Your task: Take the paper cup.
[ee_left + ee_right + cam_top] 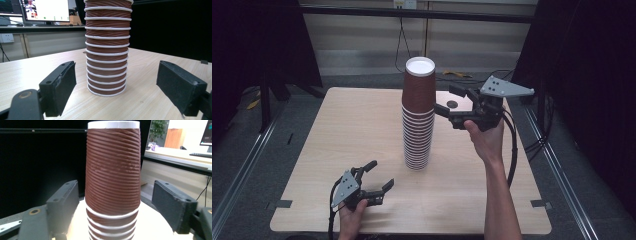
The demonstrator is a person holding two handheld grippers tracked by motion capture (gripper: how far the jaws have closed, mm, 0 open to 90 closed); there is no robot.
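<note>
Resting low at the near edge of the pale wooden table (337, 130), the left claw (379, 176) stands wide and empty, aimed at the base of the tall upright stack of ribbed brown paper cups with white rims (418, 117), which stands mid-table with its long axis vertical. Farther off, the right claw (447, 100) is raised level with the inverted top cup (113, 167), jaws spread to either side without touching. Judged nearer, it is placed to take that cup; no cup's contents are visible.

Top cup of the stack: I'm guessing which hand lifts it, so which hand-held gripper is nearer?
Right. The right hand-held gripper is raised beside the top cup, jaws open; the left hand-held gripper sits low near the stack's base.
</note>
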